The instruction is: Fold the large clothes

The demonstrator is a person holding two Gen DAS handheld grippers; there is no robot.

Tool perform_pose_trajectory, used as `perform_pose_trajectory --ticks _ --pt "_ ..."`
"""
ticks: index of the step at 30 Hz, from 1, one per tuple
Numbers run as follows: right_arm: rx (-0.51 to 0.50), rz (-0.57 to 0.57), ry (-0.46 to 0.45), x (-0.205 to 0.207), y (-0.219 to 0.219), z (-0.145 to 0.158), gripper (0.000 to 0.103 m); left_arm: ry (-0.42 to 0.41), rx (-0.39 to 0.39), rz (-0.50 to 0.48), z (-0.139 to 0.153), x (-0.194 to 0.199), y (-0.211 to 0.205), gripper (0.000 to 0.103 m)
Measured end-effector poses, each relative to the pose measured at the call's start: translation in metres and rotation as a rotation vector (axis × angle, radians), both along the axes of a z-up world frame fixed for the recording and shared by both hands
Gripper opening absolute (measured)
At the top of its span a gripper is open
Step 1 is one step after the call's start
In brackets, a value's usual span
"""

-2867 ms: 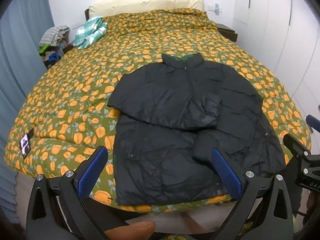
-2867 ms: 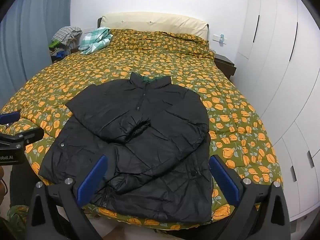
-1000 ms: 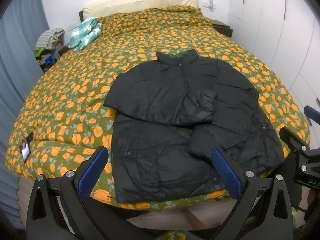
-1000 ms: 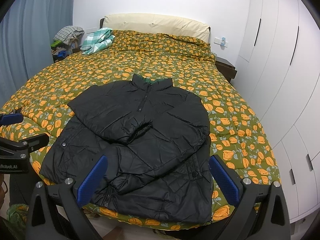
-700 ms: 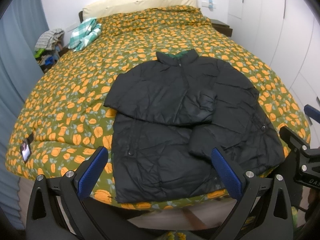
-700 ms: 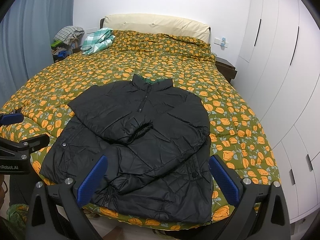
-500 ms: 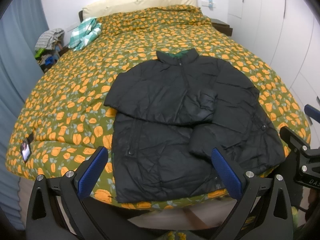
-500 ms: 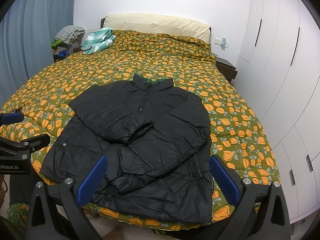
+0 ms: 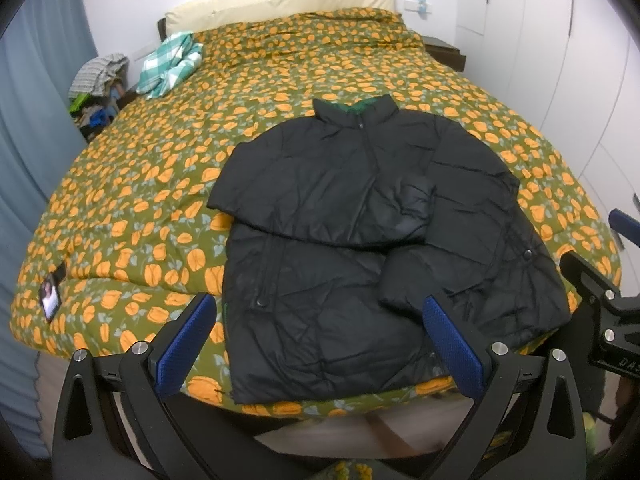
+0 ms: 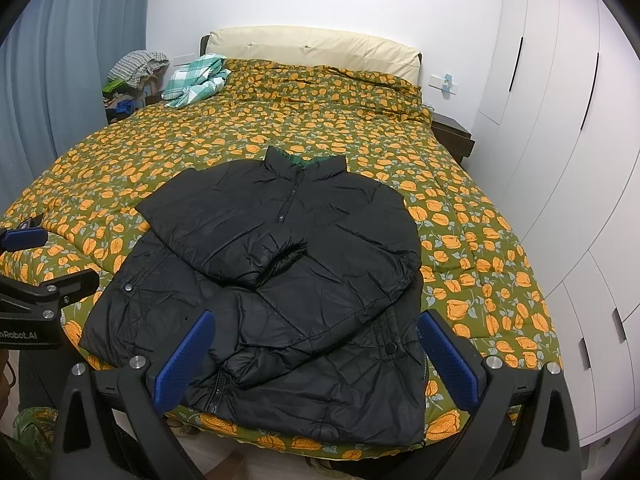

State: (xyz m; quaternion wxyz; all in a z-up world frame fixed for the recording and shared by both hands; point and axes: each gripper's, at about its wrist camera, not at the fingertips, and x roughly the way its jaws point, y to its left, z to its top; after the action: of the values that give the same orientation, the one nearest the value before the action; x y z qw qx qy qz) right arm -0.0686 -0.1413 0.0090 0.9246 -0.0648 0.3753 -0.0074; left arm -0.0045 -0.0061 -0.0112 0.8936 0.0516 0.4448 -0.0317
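A black puffer jacket lies flat, front up, near the foot of the bed, collar toward the headboard. Both sleeves are folded across its chest. My left gripper hovers open above the foot edge, in front of the jacket's hem, holding nothing. My right gripper is open too, above the hem on the jacket's right side, and empty. Each gripper shows at the edge of the other's view.
The bed has a green duvet with orange flowers and a cream headboard. A green checked cloth lies at its far left corner, a clothes pile beside it. White wardrobes line the right; blue curtains hang left.
Both grippers have drifted slightly; the jacket lies as before and neither gripper has taken hold of anything.
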Motion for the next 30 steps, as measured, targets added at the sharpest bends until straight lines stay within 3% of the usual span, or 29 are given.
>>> perform_pose_trajectory --ticks 30 --pt "0.009 -0.005 0.015 0.000 -0.001 -0.003 0.103 0.033 -0.009 -0.021 -0.005 0.000 -0.011 0.103"
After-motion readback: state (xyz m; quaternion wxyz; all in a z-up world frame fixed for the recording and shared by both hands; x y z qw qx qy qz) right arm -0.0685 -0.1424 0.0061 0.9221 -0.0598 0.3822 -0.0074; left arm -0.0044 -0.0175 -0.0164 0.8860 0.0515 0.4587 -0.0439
